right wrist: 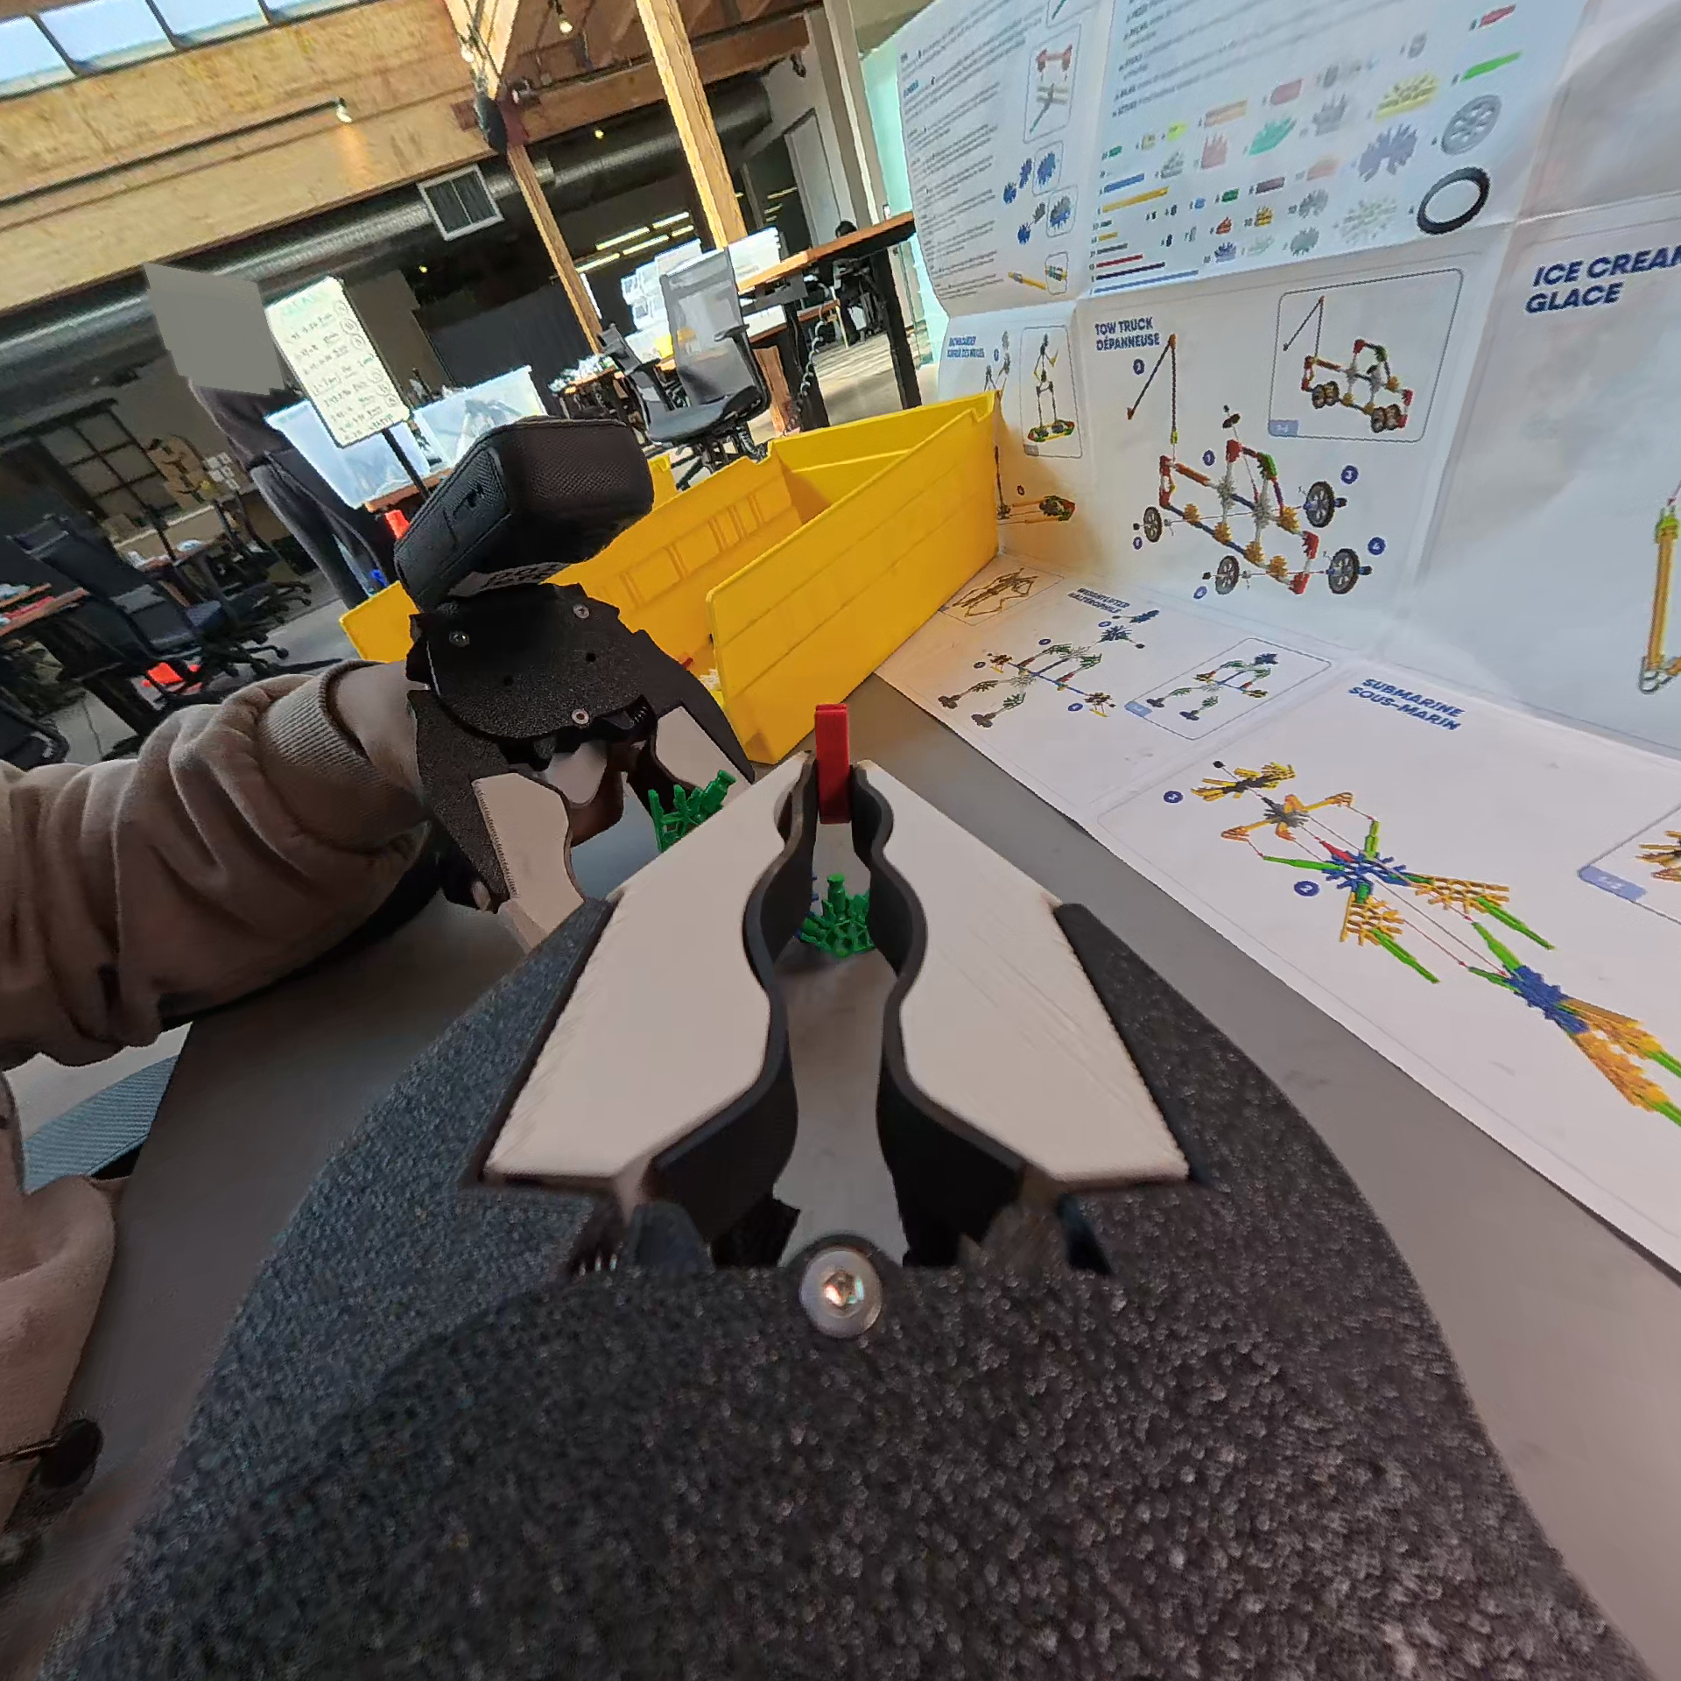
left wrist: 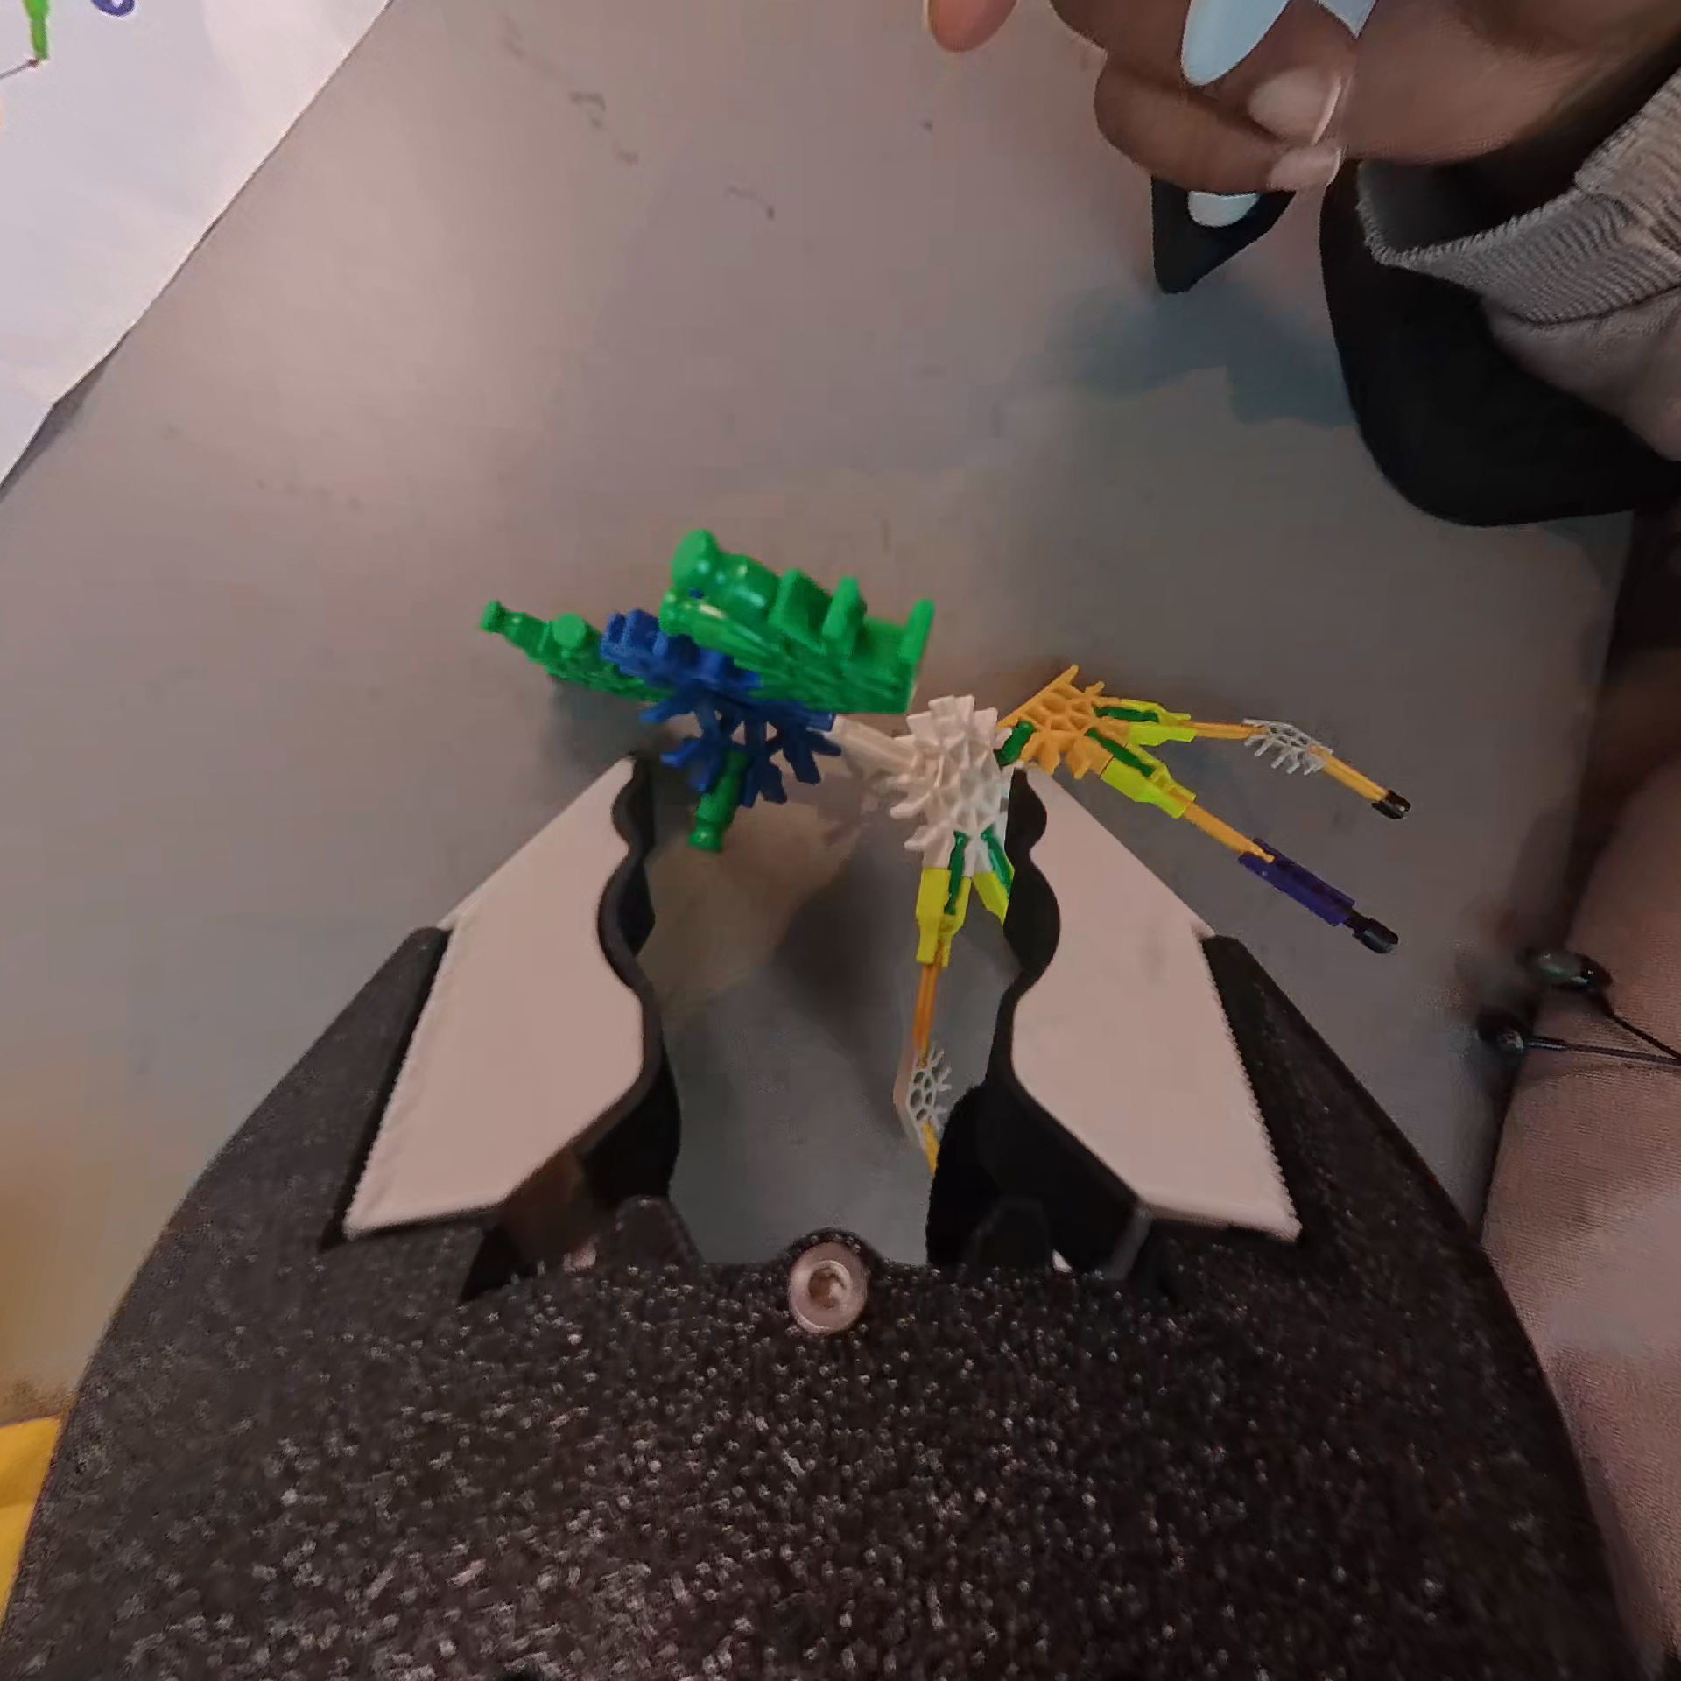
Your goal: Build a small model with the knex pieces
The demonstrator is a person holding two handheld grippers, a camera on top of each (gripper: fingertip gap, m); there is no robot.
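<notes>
Holding our left gripper (left wrist: 823, 791) wide, we straddle the rod-and-connector model (left wrist: 928, 764) on the grey table (left wrist: 364, 546), its long axis crossing our fingers; farther right, our right gripper (right wrist: 830, 787) pinches a red piece (right wrist: 830, 759) upright.

My left black-bodied gripper with pale wavy-edged fingers (left wrist: 823, 782) points down at the surface, jaws spread wide, gripping nothing. My right gripper of the same build (right wrist: 830, 773) reaches level and forward, its tips pinched nearly together. A beige-sleeved arm (right wrist: 227, 846) carries the left one.
</notes>
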